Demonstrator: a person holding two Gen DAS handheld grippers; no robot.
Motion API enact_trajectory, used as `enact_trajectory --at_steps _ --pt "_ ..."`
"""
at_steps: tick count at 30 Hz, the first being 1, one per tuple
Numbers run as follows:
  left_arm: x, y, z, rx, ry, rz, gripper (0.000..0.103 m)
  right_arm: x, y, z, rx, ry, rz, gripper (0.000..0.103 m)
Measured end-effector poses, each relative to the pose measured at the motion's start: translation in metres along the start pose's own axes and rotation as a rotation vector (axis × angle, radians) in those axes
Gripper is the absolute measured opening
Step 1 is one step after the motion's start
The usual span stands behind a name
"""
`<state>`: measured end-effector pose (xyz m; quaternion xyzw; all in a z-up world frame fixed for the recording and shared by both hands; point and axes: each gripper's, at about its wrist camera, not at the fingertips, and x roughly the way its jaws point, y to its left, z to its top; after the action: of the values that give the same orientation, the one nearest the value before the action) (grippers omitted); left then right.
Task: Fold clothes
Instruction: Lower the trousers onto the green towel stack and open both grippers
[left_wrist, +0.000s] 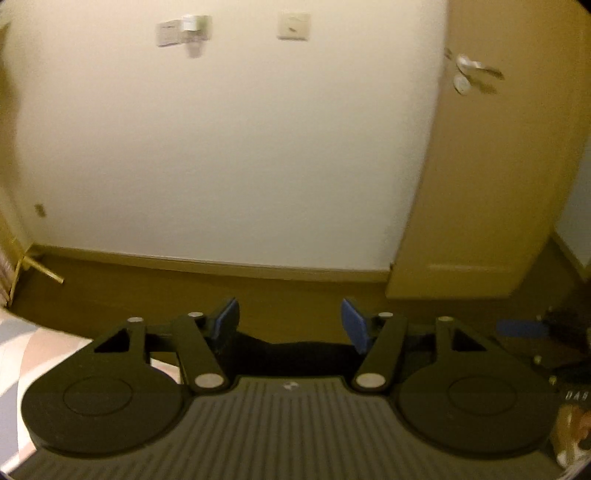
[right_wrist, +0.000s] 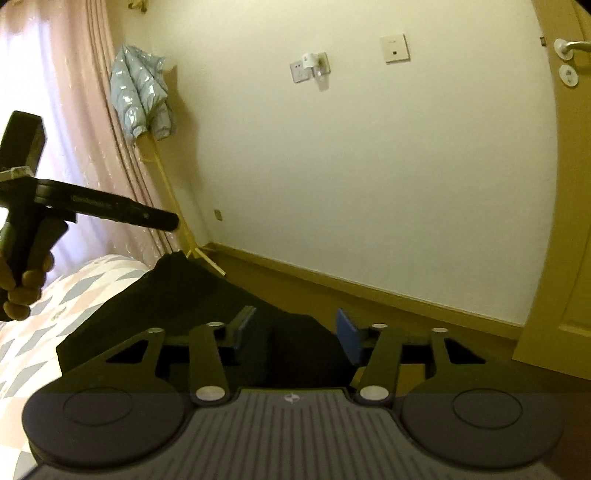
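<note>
Noted dark garment (right_wrist: 192, 295) on bed (right_wrist: 48, 325), long axis toward far wall, ahead-left of spread, empty right gripper (right_wrist: 297, 332); left gripper (left_wrist: 290, 321) likewise spread, raised, farther.

bed (right_wrist: 48, 317): left, under the garment
garment (right_wrist: 177, 295): on the bed's edge, before the right tool (right_wrist: 295, 332)
left tool (right_wrist: 110, 210): above the bed
jacket (right_wrist: 142, 94): hanging by the curtain (right_wrist: 66, 110)
door (right_wrist: 569, 221): right
</note>
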<state>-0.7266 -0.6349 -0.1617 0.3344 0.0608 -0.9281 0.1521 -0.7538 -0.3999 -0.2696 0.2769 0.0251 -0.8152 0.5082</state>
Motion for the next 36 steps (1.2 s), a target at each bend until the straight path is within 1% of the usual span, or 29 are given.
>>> enact_trajectory --at_steps 1,2,3,4,5,7,9,11,13,15,16,17,18,20,23,25,26,28,30,34,36 --pt "0.009 0.0 -0.003 0.004 0.022 -0.006 0.035 0.006 0.001 -0.004 -0.01 0.017 -0.002 0.042" --pt "0.019 0.002 -0.007 -0.003 0.047 -0.009 0.022 0.012 0.001 -0.007 -0.019 0.035 -0.004 0.042" --pt "0.029 0.006 -0.011 -0.022 0.073 -0.004 0.019 0.018 0.002 -0.011 -0.029 0.052 -0.006 0.042" --pt "0.041 0.013 -0.018 -0.049 0.1 0.003 0.018 0.023 0.002 -0.014 -0.036 0.068 -0.008 0.042" --pt "0.051 0.018 -0.025 -0.071 0.118 0.008 0.014 0.027 -0.002 -0.016 -0.016 0.07 -0.003 0.042" --pt "0.061 0.024 -0.037 -0.103 0.11 -0.001 0.013 0.034 -0.007 -0.018 0.029 0.072 0.013 0.042" --pt "0.062 0.026 -0.042 -0.123 0.095 0.004 0.013 0.034 -0.008 -0.017 0.053 0.072 0.019 0.042" --pt "0.061 0.027 -0.041 -0.123 0.094 0.01 0.013 0.031 -0.004 -0.014 0.037 0.068 0.024 0.043" --pt "0.048 0.026 -0.036 -0.12 0.09 0.023 0.013 0.026 -0.002 -0.01 0.025 0.058 0.034 0.043" --pt "0.025 0.024 -0.033 -0.116 0.07 0.036 0.015 0.005 0.0 -0.009 0.01 0.01 0.04 0.043" --pt "0.01 0.022 -0.035 -0.115 0.06 0.05 0.023 -0.008 0.0 -0.009 0.011 -0.011 0.048 0.044" --pt "-0.006 0.02 -0.038 -0.112 0.052 0.067 0.027 -0.019 0.002 -0.01 0.005 -0.025 0.062 0.044" --pt "-0.022 0.017 -0.042 -0.11 0.043 0.082 0.027 -0.03 0.004 -0.012 0.0 -0.039 0.076 0.044" --pt "-0.052 0.01 -0.056 -0.121 0.031 0.102 0.031 -0.05 0.009 -0.017 -0.023 -0.051 0.107 0.044" --pt "-0.076 0.001 -0.082 -0.179 0.044 0.126 0.034 -0.071 0.02 -0.03 -0.081 -0.048 0.13 0.044" --pt "-0.081 -0.002 -0.099 -0.215 0.063 0.141 0.036 -0.073 0.03 -0.041 -0.131 -0.027 0.148 0.044" --pt "-0.079 0.0 -0.107 -0.235 0.081 0.152 0.036 -0.072 0.034 -0.049 -0.158 0.007 0.151 0.044" --pt "-0.073 0.004 -0.118 -0.274 0.101 0.169 0.036 -0.054 0.043 -0.064 -0.203 0.083 0.126 0.047" --pt "-0.066 0.006 -0.125 -0.305 0.109 0.188 0.039 -0.043 0.043 -0.072 -0.189 0.13 0.128 0.048" --pt "-0.072 -0.009 -0.12 -0.269 0.11 0.253 0.038 -0.055 0.047 -0.061 -0.19 0.122 0.127 0.048" --pt "-0.075 -0.016 -0.118 -0.251 0.11 0.285 0.049 -0.064 0.046 -0.058 -0.177 0.086 0.14 0.048"
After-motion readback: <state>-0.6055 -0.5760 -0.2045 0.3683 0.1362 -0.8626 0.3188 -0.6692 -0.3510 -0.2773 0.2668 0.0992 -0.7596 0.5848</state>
